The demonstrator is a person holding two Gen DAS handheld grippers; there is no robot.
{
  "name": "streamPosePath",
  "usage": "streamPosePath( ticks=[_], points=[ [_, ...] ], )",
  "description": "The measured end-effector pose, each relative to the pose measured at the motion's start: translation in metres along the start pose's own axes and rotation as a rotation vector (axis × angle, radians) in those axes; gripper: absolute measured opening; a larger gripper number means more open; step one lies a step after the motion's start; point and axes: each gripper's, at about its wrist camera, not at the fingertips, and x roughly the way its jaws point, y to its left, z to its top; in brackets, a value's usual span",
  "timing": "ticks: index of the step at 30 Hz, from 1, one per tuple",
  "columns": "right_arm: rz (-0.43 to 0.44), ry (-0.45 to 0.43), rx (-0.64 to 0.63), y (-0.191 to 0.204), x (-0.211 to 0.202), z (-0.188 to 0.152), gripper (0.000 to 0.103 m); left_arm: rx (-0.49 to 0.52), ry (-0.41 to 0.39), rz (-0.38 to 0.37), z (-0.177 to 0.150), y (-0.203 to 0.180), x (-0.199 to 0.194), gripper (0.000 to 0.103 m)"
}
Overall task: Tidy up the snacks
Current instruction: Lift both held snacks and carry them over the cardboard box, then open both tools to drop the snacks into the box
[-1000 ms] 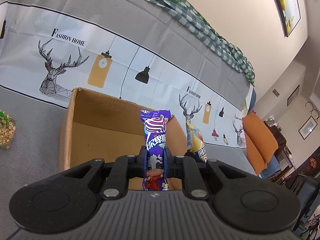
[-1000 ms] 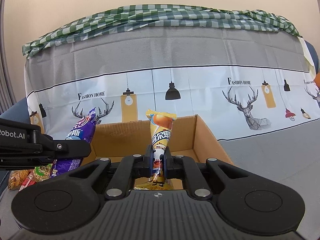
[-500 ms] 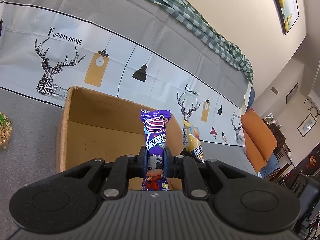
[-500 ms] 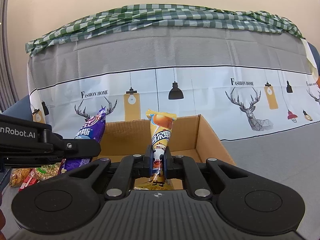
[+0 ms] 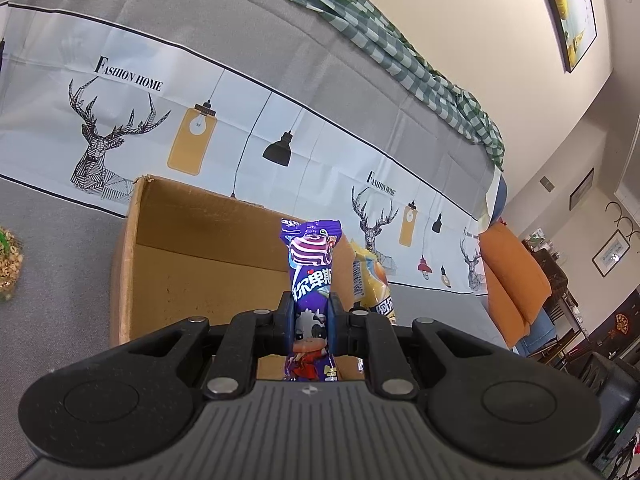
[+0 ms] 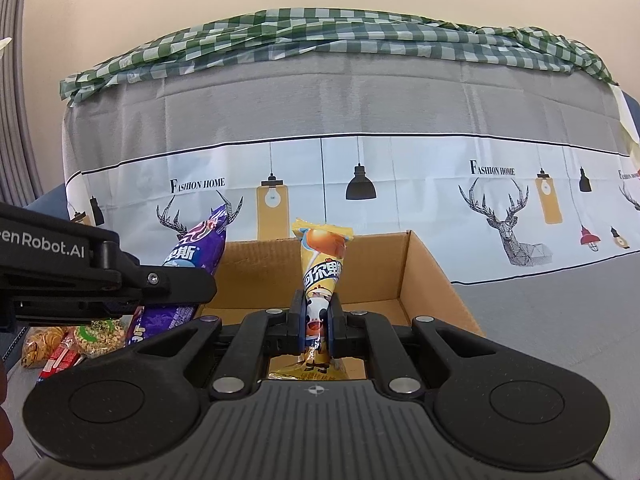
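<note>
Left hand-held gripper (image 5: 311, 314) is clenched on a purple candy packet (image 5: 311, 280), which stands upright between the pads with its crimped top end pointing up. Right hand-held gripper (image 6: 316, 314) is clenched on a yellow candy packet (image 6: 322, 276), also upright, with its lower end hanging below the pads.

Both packets are held over the near edge of an open cardboard box (image 6: 420, 276), which rests on a grey sofa seat (image 6: 560, 320). Seen from the right wrist, the purple packet sits to the left of the yellow one, at the box's left side, and the left hand-held gripper's black body crosses in front of it. Seen from the left wrist, the yellow packet shows just to the right of the purple one.

A printed cloth (image 6: 400, 184) with deer, lamps and the words "FASHION HOME" covers the sofa back behind the box. A green checked cloth (image 6: 340, 36) lies along the top of the sofa back. More snack bags (image 6: 72, 340) lie on the seat to the left of the box. An orange cushion (image 5: 516, 280) sits far right.
</note>
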Motion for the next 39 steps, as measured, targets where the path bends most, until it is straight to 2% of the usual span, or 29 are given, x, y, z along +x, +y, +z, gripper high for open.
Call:
streamPosePath(
  ticks=[20,23,28,32,35,39],
  points=[
    [0.006,0.005,-0.006,0.002,0.002,0.000,0.010,-0.006,0.004,-0.018,0.000,-0.003,0.000,0.017],
    [0.015,0.018,-0.005,0.002,0.003,0.000,0.013,-0.011,0.007,-0.030,0.000,-0.003,0.000,0.032],
    [0.016,0.029,-0.009,0.003,0.004,-0.001,0.023,0.001,-0.017,-0.026,0.002,-0.003,-0.004,0.042],
    [0.019,0.044,-0.007,0.004,0.007,-0.001,0.026,0.008,-0.052,-0.003,0.003,-0.001,-0.009,0.051],
    [0.024,0.049,-0.009,0.006,0.007,-0.002,0.032,0.036,-0.100,0.033,0.002,0.001,-0.014,0.052],
    [0.037,0.044,-0.012,0.013,0.005,-0.002,0.034,0.110,-0.162,0.064,-0.004,-0.001,-0.025,0.051]
  ],
)
